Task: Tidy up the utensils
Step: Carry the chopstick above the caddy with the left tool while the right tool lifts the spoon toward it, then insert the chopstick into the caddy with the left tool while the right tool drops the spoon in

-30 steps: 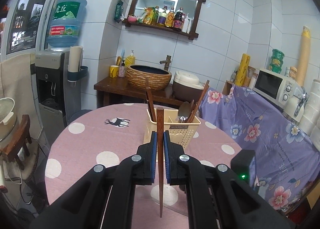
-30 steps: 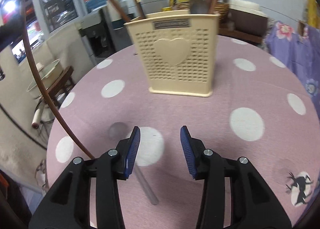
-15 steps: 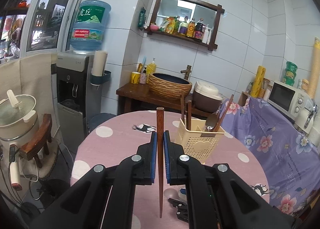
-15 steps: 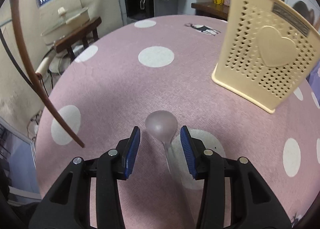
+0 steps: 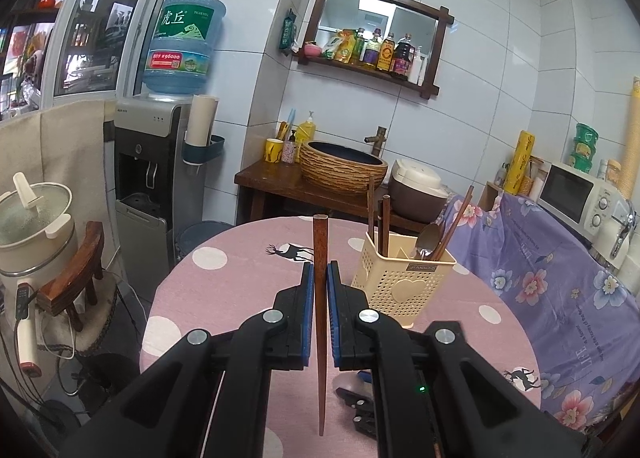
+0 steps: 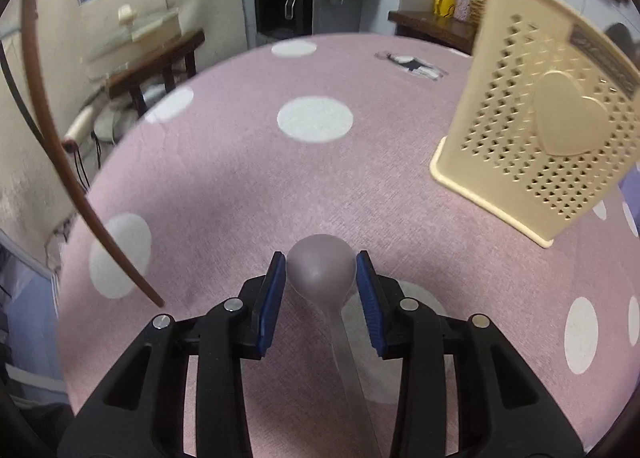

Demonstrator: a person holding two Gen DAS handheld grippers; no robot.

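Observation:
My left gripper (image 5: 320, 278) is shut on a brown wooden chopstick (image 5: 320, 258), held upright above the pink dotted table (image 5: 240, 278). The chopstick also shows at the left of the right wrist view (image 6: 60, 161). A beige perforated utensil basket (image 5: 400, 278) stands on the table ahead and to the right, holding chopsticks and a metal spoon (image 5: 426, 238); it also shows in the right wrist view (image 6: 560, 137). My right gripper (image 6: 321, 274) is open, low over the table, its jaws on either side of the bowl of a metal spoon (image 6: 322, 270) lying on the table.
A water dispenser (image 5: 160, 177) and a stool with a cooking pot (image 5: 36, 225) stand left of the table. A wooden sideboard with a basin (image 5: 344, 165) is behind it. A flowered purple cloth (image 5: 540, 278) covers furniture on the right.
My left gripper has lifted and drawn back from the basket with the chopstick. My right gripper has moved forward and down, so the lying spoon's bowl now sits between its jaws.

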